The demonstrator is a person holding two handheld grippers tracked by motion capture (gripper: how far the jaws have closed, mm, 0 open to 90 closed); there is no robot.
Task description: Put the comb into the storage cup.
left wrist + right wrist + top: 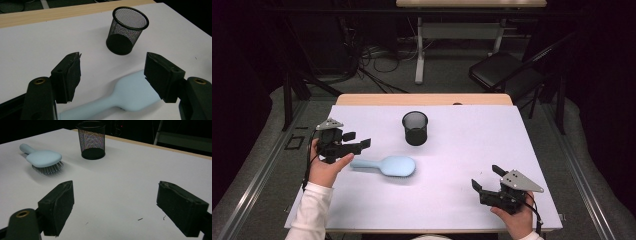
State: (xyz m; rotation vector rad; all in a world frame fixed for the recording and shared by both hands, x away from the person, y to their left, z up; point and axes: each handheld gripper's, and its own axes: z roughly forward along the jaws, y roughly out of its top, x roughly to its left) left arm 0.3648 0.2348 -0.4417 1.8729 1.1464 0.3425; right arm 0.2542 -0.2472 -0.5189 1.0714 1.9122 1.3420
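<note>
A light blue hairbrush (385, 165) lies bristles down on the white table (462, 145), handle pointing left; it also shows as the hairbrush (120, 97) and the hairbrush (43, 160). A black mesh cup (415, 128) stands upright behind it, seen too as the cup (126, 30) and the cup (91, 139). My left gripper (358, 141) hovers open just left of the brush handle, jaws wide apart above the handle (85, 110). My right gripper (488, 179) is open near the front right of the table, nothing between its jaws.
A wooden strip (422, 99) edges the table's far side. Beyond it stand a desk frame (419, 50), tangled cables on the floor and a black folding chair (507, 70) at the back right. The table's front edge lies just under both hands.
</note>
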